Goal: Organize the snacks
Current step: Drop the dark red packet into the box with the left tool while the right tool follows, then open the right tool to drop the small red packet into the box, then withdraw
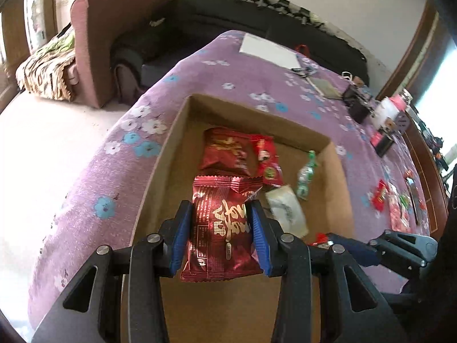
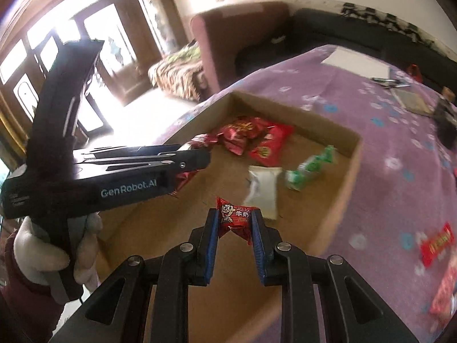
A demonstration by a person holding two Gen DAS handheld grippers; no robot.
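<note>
My left gripper [image 1: 220,214] is shut on a dark red foil snack pack [image 1: 221,231] and holds it above the open cardboard box [image 1: 171,143]. My right gripper [image 2: 235,220] is shut on a small red candy [image 2: 234,220] with a cartoon face, above the box [image 2: 351,165]. In the box lie a dark red snack bag [image 1: 225,150], a red packet [image 1: 267,160], a green wrapped sweet [image 1: 306,177] and a white packet [image 1: 287,210]. The left gripper body [image 2: 114,168] shows in the right wrist view, over the box's left side.
The box sits on a table with a purple flowered cloth [image 1: 114,171]. Loose red snacks [image 2: 437,243] lie on the cloth right of the box. A white sheet [image 1: 268,50], keys and small dark items lie at the far end. A sofa [image 1: 120,43] stands beyond.
</note>
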